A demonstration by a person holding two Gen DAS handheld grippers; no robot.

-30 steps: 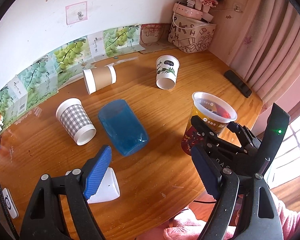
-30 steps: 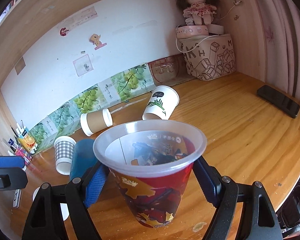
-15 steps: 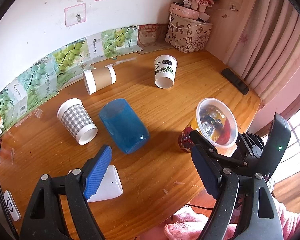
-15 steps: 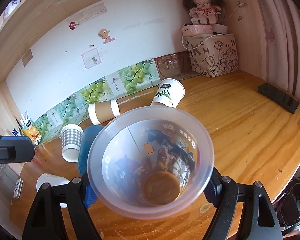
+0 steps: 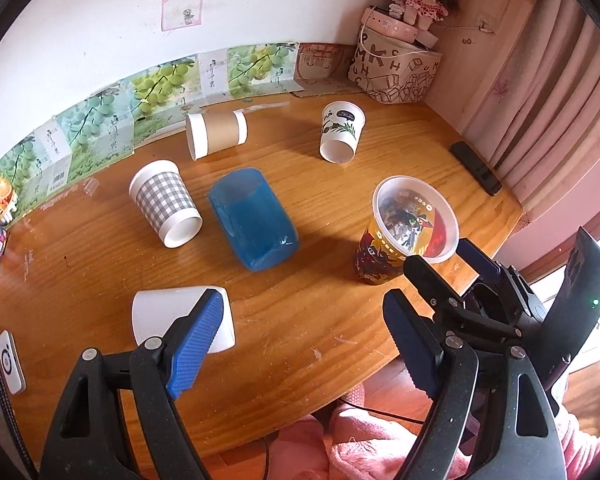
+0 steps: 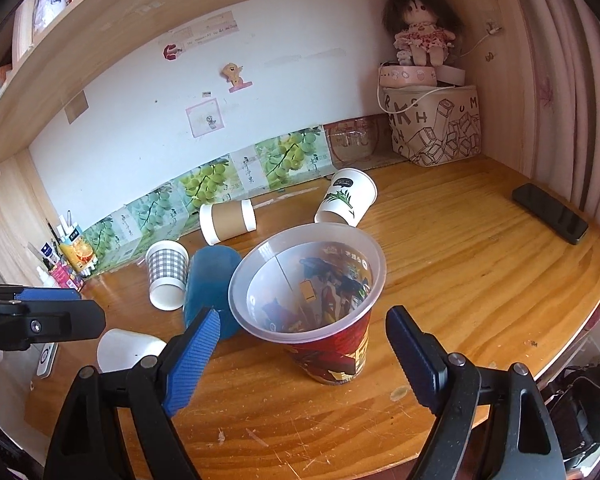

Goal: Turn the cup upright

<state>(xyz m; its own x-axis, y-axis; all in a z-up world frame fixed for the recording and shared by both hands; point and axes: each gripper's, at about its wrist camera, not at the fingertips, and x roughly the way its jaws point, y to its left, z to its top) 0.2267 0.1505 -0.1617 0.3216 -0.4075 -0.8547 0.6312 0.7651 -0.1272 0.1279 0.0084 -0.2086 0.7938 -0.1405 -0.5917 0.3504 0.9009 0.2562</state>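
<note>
Now the red cup (image 6: 324,312) stood upright on the counter (image 6: 480,280), right gripper (image 6: 300,344) spread around it, untouching; left gripper (image 5: 300,332) spread, blue cup (image 5: 252,218) at 12 o'clock.

table (image 6: 480,264): scratched glossy wood | printed cup (image 6: 324,312): clear glossy plastic | blue cup (image 5: 252,220): translucent plastic | checked cup (image 5: 164,204): matt paper | gripper pads (image 6: 194,360): ribbed blue rubber-like

Table (image 5: 300,320): printed cup (image 5: 404,236) upright, near right edge; left of it, tumbler (image 5: 252,220), checked cup (image 5: 164,204) lying; behind, sleeved cup (image 5: 216,134), leaf cup (image 5: 340,132).
</note>
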